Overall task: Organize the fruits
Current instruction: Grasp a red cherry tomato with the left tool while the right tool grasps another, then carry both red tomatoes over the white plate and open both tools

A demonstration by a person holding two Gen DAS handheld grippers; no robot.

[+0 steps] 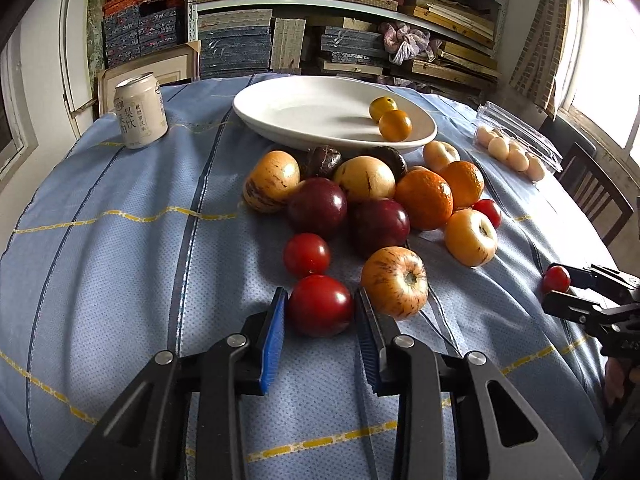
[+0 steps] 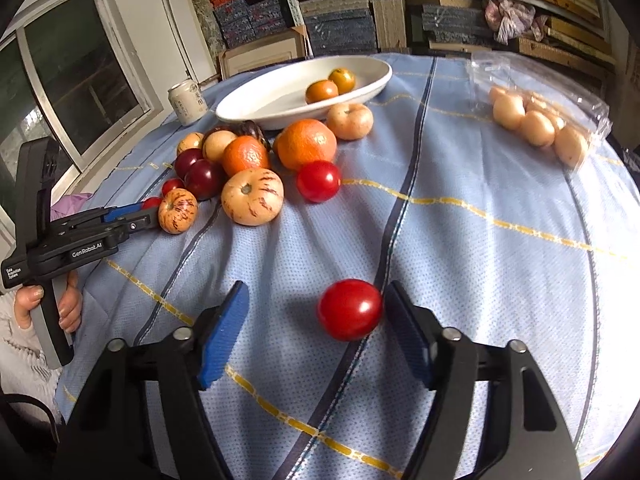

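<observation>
Each gripper straddles its own round red tomato on the blue-clothed counter (image 1: 100, 240), apparently readying lifts toward the white oval plate (image 1: 256, 114): the left gripper (image 1: 320, 306) narrowly around the near tomato (image 1: 320, 306), the right gripper (image 2: 316, 308) wide around the stray tomato (image 2: 349, 309).

Ahead of the fingers, past the table's blue tablecloth (image 1: 120, 264), shelves (image 1: 348, 4) hold stacked boxes. Bright windows (image 1: 600, 52) flank both sides; a wooden chair (image 1: 592, 188) stands right.
</observation>
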